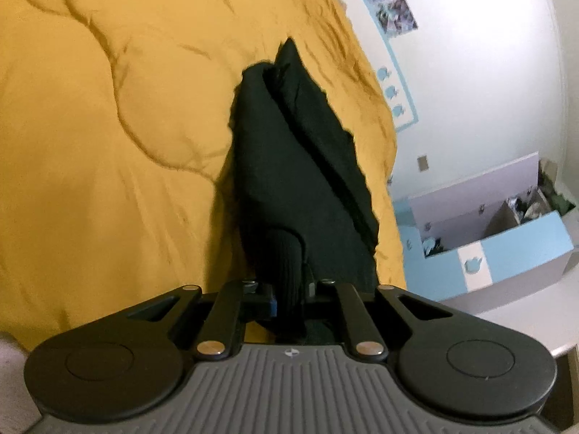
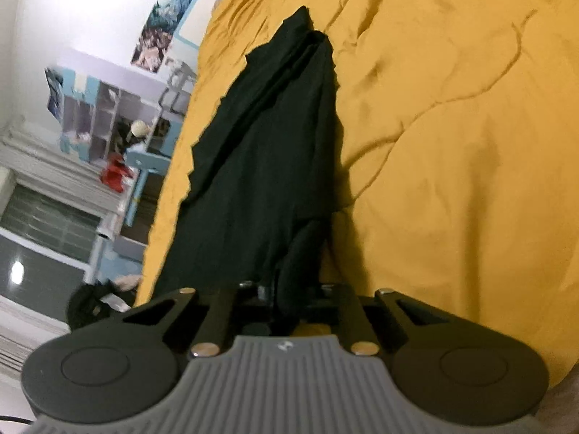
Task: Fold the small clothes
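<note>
Left gripper point(image 1: 287, 282) and right gripper point(image 2: 289, 285): we see both clamped on dark green cloth garment point(image 1: 293, 166), hanging ahead over yellow quilted bedspread point(image 1: 108, 126).

White wall point(image 1: 470, 54), blue-and-white shelving point(image 1: 499, 238), perhaps a window point(image 2: 43, 231).
</note>
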The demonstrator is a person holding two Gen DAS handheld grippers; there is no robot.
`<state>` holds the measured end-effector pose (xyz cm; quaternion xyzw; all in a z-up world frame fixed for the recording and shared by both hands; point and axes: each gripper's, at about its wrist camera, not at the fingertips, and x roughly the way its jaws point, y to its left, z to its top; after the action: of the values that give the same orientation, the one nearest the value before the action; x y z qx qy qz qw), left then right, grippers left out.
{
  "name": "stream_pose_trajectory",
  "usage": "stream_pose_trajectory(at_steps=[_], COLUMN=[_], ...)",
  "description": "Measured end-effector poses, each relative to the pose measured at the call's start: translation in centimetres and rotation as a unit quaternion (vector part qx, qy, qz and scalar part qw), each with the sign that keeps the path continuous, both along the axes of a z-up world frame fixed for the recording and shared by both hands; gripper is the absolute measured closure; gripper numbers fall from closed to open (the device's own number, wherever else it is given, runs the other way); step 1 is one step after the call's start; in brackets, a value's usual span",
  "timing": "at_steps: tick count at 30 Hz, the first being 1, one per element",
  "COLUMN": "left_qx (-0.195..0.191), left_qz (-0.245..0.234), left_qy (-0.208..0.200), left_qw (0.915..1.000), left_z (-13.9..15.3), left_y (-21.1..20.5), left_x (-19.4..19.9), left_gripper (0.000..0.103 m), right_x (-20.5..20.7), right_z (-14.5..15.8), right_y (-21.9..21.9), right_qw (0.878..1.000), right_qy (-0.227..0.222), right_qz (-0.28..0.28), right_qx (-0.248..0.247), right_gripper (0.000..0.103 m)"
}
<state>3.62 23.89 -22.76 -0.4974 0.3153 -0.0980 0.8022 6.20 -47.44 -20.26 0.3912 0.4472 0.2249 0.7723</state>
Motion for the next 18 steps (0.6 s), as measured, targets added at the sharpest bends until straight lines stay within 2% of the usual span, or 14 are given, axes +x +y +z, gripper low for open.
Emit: stream_pose_trajectory(at_steps=[5, 9, 13, 18], left_qx=[-0.016, -0.013, -0.012, 0.003], left_qz=[0.017, 0.015, 0.009, 0.003], left_qy=[-0.028, -0.056, -0.072, -0.094], left_qw=[0.9993, 0.9982, 0.9973, 0.9956], left_z=[1.7, 3.9, 5.6, 6.9], left_y=[-0.1, -0.2, 0.7, 2.4], left_x=[1.0, 4.1, 10.3, 20.3], left_gripper=[0.094, 0.094, 0.094, 0.094], right_x=[0.7, 3.5, 8.7, 19.1], right_z=[2.1, 3.8, 5.8, 7.9], right_y=[-0.3, 0.0, 0.8, 1.8], right_qw=[0.999, 0.995, 0.993, 0.992], right_qy=[-0.027, -0.05, -0.072, -0.095], right_qz=[-0.023, -0.049, -0.056, -0.07], right_qx=[0.034, 0.069, 0.076, 0.051], right_gripper=[0.098, 0.098, 0.098, 0.099])
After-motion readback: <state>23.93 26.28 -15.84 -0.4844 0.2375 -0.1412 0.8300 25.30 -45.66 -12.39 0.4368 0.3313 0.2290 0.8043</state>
